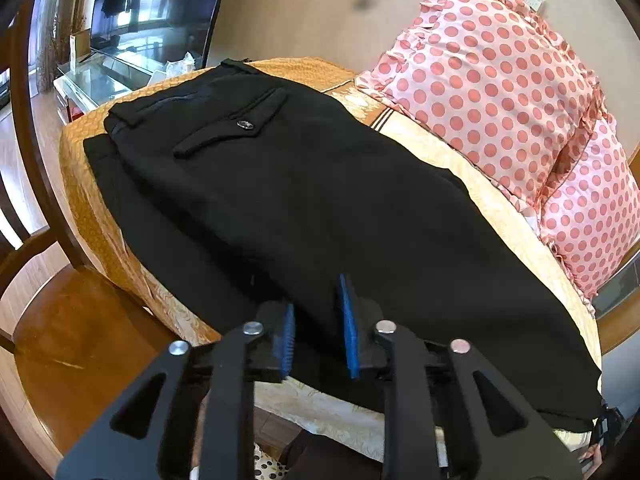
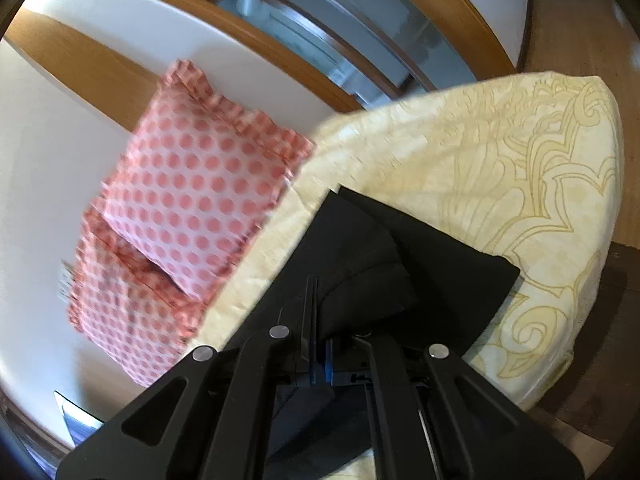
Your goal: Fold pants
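Note:
Black pants (image 1: 304, 208) lie lengthwise on the bed, waistband and buttoned back pocket (image 1: 236, 126) at the far end. My left gripper (image 1: 320, 332) is open, its blue pads on either side of the fabric at the near edge; I cannot tell whether they touch it. In the right wrist view my right gripper (image 2: 320, 344) is shut on a raised fold of the pants (image 2: 360, 256), lifting it off the bed while the leg end lies flat beyond.
The bed has a cream and orange patterned cover (image 1: 492, 208) (image 2: 500, 152). Pink polka-dot pillows (image 1: 496, 92) (image 2: 192, 200) lie beside the pants. A wooden chair (image 1: 72, 320) stands left of the bed. A glass cabinet (image 1: 104, 76) stands beyond.

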Action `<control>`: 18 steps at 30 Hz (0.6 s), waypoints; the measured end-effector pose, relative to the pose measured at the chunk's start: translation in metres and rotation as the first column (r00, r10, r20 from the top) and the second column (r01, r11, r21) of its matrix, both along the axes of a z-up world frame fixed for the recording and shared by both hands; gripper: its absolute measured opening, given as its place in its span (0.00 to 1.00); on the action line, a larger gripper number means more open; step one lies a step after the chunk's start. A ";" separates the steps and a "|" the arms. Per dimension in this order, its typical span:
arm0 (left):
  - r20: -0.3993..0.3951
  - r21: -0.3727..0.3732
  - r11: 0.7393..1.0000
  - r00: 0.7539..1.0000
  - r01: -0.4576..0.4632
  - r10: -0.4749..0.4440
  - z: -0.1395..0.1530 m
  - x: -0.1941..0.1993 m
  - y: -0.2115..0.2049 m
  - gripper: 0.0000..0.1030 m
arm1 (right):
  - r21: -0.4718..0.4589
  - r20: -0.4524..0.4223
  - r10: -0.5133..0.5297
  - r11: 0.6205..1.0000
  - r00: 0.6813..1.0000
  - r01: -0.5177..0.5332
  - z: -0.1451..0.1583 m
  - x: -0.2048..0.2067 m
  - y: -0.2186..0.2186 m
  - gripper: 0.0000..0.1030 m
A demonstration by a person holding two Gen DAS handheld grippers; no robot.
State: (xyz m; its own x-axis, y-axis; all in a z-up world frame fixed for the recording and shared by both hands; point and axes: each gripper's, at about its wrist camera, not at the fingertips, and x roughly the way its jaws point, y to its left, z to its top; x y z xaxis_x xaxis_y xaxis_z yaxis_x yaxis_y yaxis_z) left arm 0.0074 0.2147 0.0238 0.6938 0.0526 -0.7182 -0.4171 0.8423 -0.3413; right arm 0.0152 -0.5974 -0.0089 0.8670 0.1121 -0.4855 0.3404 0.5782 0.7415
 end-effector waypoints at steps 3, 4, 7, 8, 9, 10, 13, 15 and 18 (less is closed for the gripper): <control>-0.003 0.004 1.000 1.000 0.009 -0.009 0.001 0.005 -0.001 0.26 | 0.008 0.110 -0.009 1.000 0.994 0.009 0.022 -0.012 -0.003 0.03; -0.001 -0.003 1.000 1.000 0.012 -0.012 0.001 0.004 0.000 0.29 | -0.049 0.111 -0.029 0.998 0.993 0.034 0.032 -0.018 0.000 0.03; 0.015 -0.026 1.000 1.000 0.002 -0.002 0.000 -0.001 0.006 0.33 | -0.066 0.036 -0.036 0.997 0.999 0.038 0.023 -0.021 -0.001 0.03; 0.019 -0.032 0.999 1.000 -0.004 0.005 0.000 -0.003 0.009 0.33 | -0.036 0.025 -0.037 0.999 0.999 0.038 0.015 -0.021 -0.004 0.03; 0.023 -0.043 0.999 1.000 -0.012 0.013 0.000 -0.004 0.013 0.33 | -0.011 0.021 -0.040 0.999 0.999 0.041 0.010 -0.022 -0.006 0.03; 0.025 -0.050 0.999 1.000 -0.015 0.016 -0.001 -0.005 0.015 0.33 | 0.010 0.018 -0.046 0.999 0.999 0.046 0.004 -0.023 -0.007 0.03; 0.036 -0.046 0.999 0.999 -0.025 0.027 -0.002 -0.006 0.015 0.33 | 0.003 0.005 -0.053 0.999 0.999 0.053 -0.002 -0.023 -0.005 0.03; 0.046 -0.028 0.999 0.998 -0.040 0.041 -0.003 -0.009 0.011 0.28 | 0.002 0.011 -0.053 0.999 0.999 0.053 -0.001 -0.024 -0.006 0.03; 0.092 -0.042 0.997 0.994 -0.062 0.066 -0.007 -0.019 0.008 0.21 | -0.021 0.032 -0.051 0.998 0.998 0.052 0.005 -0.027 -0.005 0.03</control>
State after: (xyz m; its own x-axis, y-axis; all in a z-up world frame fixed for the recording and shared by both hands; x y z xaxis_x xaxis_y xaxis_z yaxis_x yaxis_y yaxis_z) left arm -0.0119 0.2223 0.0170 0.7541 0.0725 -0.6528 -0.4347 0.8002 -0.4133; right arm -0.0120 -0.6020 -0.0038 0.8862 0.0566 -0.4598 0.3470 0.5766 0.7397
